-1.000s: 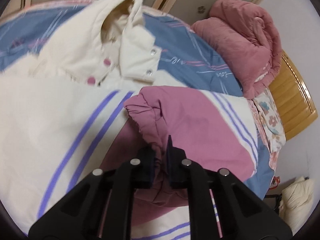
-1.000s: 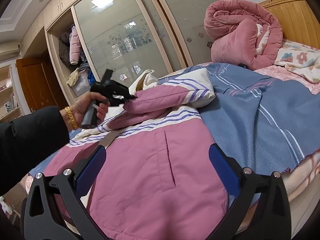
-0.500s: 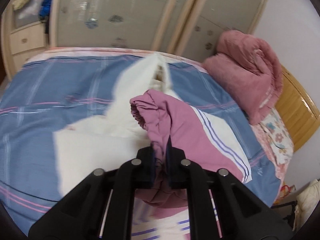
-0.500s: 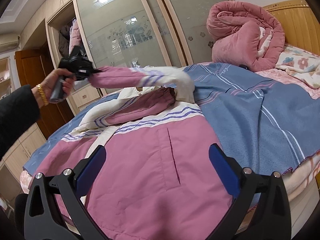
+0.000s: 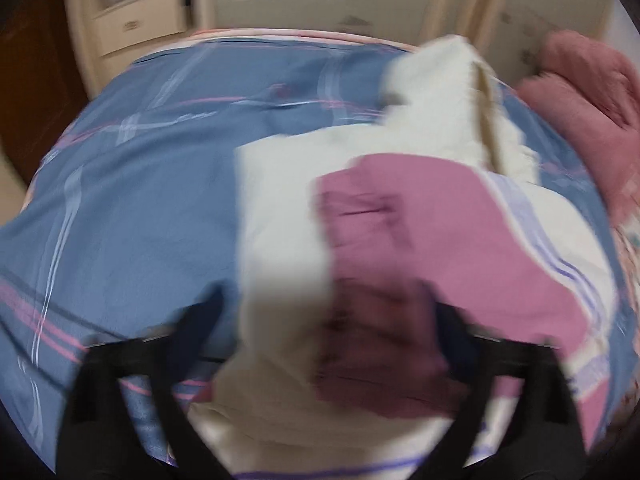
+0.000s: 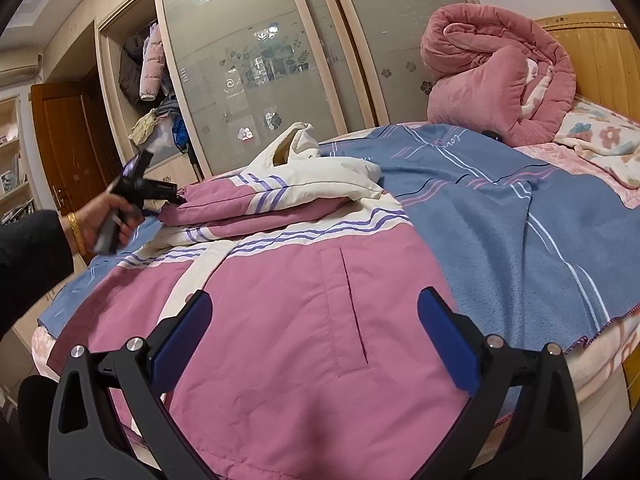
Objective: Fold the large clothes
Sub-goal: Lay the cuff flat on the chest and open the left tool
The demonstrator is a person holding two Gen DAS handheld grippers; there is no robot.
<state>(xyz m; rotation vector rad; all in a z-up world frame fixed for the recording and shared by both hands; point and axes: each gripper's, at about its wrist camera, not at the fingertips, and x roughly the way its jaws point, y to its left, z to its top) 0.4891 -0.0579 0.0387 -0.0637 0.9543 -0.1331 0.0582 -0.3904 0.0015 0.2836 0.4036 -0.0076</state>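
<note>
left gripper [image 5: 328, 320] blurred in its own view, jaws opening and already wide apart, pink sleeve cuff [image 5: 384, 320] and cream lining lying loose between the pads, pressed by neither. seen from the right wrist view, that same left gripper [image 6: 160, 194] at the far left edge of the bed, tip just beside the end of the folded sleeve [image 6: 256, 204], gripped by a hand [image 6: 106, 220] with a gold bangle and a dark sleeve. right gripper [image 6: 316, 340] low in its own view, blue-padded jaws spread wide, nothing clamped, hovering over the pink front panel of the jacket. jacket [image 6: 280, 300] pink and cream with purple stripes, spread flat across the near half of the bed, slit pocket facing up, one sleeve laid back across the chest, cream collar [image 6: 296, 140] standing up at the far end. under it a blue striped blanket [image 6: 500, 216] covering the bed. further right a rolled pink quilt [image 6: 492, 76] against the wooden headboard [image 6: 600, 52], a floral pillow [image 6: 600, 140] just beside it. behind the bed a wardrobe with frosted sliding doors [image 6: 256, 64], an open section at its left with hanging clothes, and a brown door [image 6: 68, 140] at far left.
</note>
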